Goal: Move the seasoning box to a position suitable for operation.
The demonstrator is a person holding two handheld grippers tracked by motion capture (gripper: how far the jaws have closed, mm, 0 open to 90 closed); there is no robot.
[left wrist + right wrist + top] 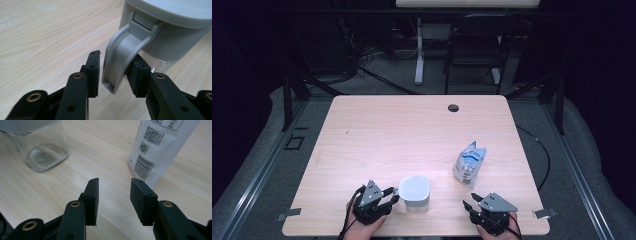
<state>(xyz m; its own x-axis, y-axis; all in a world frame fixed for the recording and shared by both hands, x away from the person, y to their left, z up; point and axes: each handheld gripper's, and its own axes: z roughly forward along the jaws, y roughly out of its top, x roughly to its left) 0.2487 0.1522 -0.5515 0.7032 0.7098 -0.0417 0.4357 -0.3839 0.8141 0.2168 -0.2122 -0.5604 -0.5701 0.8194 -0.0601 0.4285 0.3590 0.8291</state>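
A clear square jar with a pale grey lid (pixel 414 189) stands near the table's front edge. Its grey lid latch (pixel 122 55) hangs flipped outward between the jaws of my left gripper (pixel 391 194). In the left gripper view the left gripper (pixel 116 72) is open: the right pad sits against the latch and the left pad stands off it. A white printed pouch (pixel 469 165) stands upright to the right of the jar. My right gripper (pixel 469 201) rests in front of the pouch, open with nothing between its jaws (pixel 113 195). The jar's glass base (pixel 42 147) and the pouch (pixel 160 147) lie ahead of it.
The wooden table (pixel 412 130) has a cable hole (pixel 453 107) near its far edge. A dark chair (pixel 474 45) and a desk leg stand beyond the table. Metal rails run along both sides on the floor.
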